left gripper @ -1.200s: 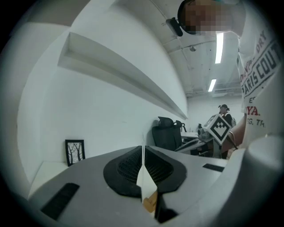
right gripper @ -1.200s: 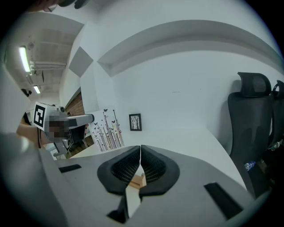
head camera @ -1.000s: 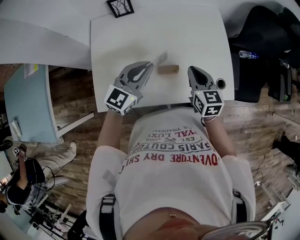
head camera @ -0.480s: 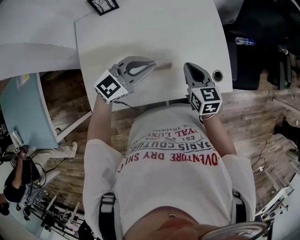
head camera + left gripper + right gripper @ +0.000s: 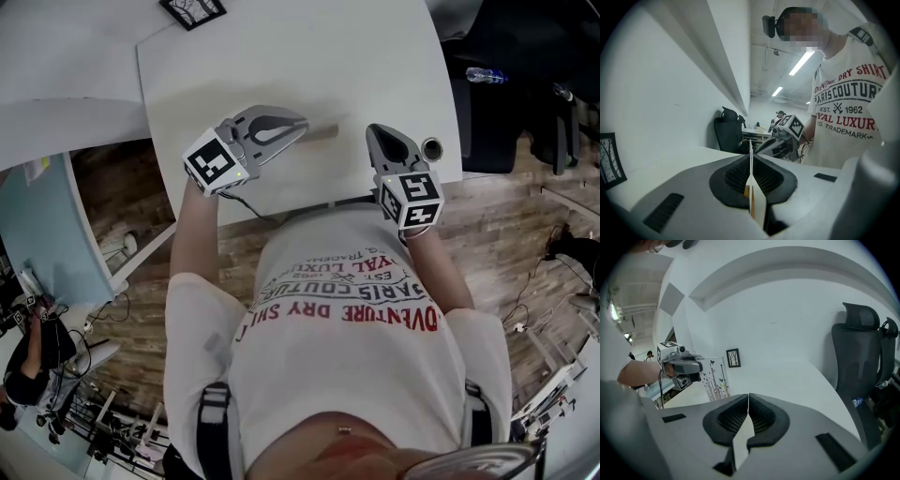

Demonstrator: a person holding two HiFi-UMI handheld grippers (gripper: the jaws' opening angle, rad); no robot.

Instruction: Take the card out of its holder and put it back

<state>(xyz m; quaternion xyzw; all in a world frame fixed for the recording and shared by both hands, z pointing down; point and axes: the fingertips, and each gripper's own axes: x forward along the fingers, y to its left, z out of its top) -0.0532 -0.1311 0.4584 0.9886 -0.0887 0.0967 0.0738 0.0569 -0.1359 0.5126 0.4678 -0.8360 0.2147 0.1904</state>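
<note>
My left gripper (image 5: 298, 123) is shut on a thin card (image 5: 751, 174), seen edge-on between its pads. In the right gripper view the card (image 5: 715, 380) shows as a clear sheet printed with stems and butterflies, upright in the left gripper (image 5: 700, 365). The wooden holder (image 5: 325, 133) lies on the white table (image 5: 281, 56), mostly hidden under the left gripper's tips. My right gripper (image 5: 377, 133) hovers just right of the holder, near the table's front edge. Its jaws (image 5: 748, 397) are shut with nothing between them. The left gripper view shows it (image 5: 763, 146) opposite.
A small framed picture (image 5: 191, 9) stands at the table's far left corner. A small dark round thing (image 5: 432, 147) sits at the front right corner. A black office chair (image 5: 511, 84) with a water bottle (image 5: 487, 75) stands to the right of the table.
The left gripper has swung round to point right and moved over the holder with the card, covering most of it. The right gripper has sunk slightly.
</note>
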